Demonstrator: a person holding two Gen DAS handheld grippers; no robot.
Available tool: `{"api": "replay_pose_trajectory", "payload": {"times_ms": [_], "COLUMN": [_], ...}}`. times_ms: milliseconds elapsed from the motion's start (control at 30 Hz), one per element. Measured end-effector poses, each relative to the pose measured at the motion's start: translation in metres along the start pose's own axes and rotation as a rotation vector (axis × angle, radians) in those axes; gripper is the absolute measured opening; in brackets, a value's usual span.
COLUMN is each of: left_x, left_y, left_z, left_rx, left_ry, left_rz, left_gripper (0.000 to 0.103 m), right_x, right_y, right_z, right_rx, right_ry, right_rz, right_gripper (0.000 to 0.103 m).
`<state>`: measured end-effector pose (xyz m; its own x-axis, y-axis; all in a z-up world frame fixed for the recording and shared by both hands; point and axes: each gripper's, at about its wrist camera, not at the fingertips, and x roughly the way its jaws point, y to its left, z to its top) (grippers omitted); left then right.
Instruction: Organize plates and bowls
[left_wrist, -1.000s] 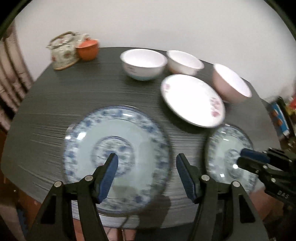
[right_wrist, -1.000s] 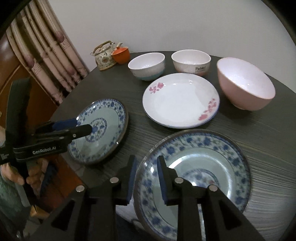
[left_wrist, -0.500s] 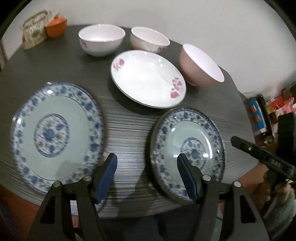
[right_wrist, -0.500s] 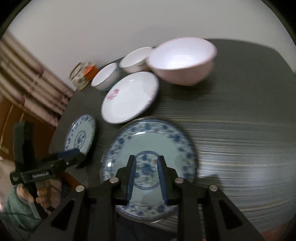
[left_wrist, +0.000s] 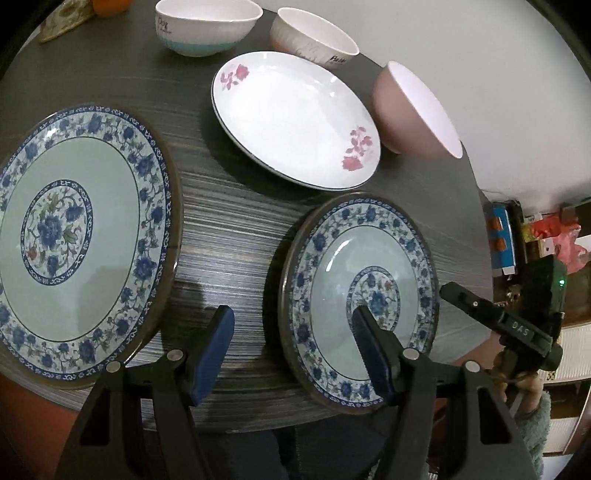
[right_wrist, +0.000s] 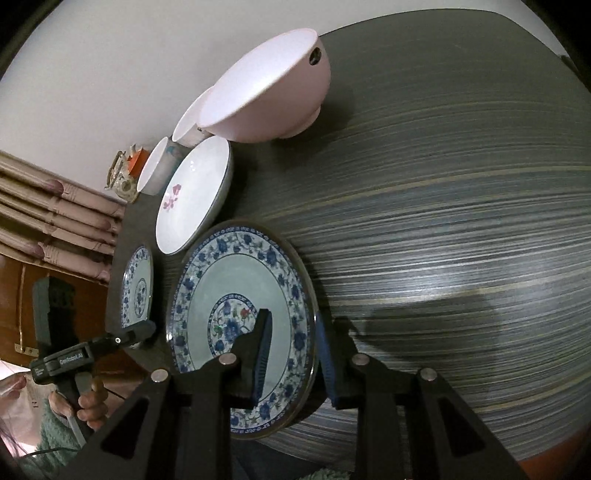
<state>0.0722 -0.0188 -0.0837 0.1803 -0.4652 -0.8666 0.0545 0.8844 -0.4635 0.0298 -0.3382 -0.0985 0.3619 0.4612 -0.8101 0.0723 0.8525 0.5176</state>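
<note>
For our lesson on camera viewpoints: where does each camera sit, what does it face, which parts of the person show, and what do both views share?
Left wrist: on the left gripper, jaws open, tilted down at the table between the left blue plate and right blue plate; the right hand shows at right.
Right wrist: on the right gripper, jaws opening astride the right blue plate's rim; the left hand shows at left.
Shared: both blue plates, flowered plate, pink bowl.
</note>
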Motion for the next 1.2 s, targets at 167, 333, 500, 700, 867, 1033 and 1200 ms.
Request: {"api": "replay_pose_trajectory", "payload": {"times_ms": [167,333,500,700,867,1033,1200], "left_x": [0.008,0.016,0.022,0.027,0.032,0.033,0.030], "left_y": [0.004,0.005,0.001,-0.001,-0.003,-0.007,-0.010], "left_z": [0.001,0.000,-0.001,0.002,0.003,0.003,-0.001], "left_rx": [-0.024,-0.030,-0.018,-0.010,-0.003,0.016,0.033], "left_ry": [0.018,0.044,0.057,0.064,0.075,0.074,0.065], "left_rz": [0.006,0.013,0.022,0.021,0.007,0.016,0.028], "left_gripper": [0.059,0.054,0.049,0.039,0.024,0.018,0.016], "right_x": [0.002,0.002,0.007,0.016,0.020,0.020,0.019], "right_y": [0.000,-0.007,-0.009,-0.009,-0.010,-0.009,-0.008], "right_z": [0.001,0.001,0.003,0.002,0.002,0.001,-0.001], "right_rx": [-0.002,0.005,0.011,0.007,0.009,0.003,0.006], "right_ry": [0.001,0.010,0.028,0.054,0.055,0.053,0.052], "right_rz": [-0.001,-0.004,0.001,-0.006,-0.002,-0.012,-0.020], "right_gripper": [0.026,0.026,0.026,0.024,0.015,0.013,0.013]}}
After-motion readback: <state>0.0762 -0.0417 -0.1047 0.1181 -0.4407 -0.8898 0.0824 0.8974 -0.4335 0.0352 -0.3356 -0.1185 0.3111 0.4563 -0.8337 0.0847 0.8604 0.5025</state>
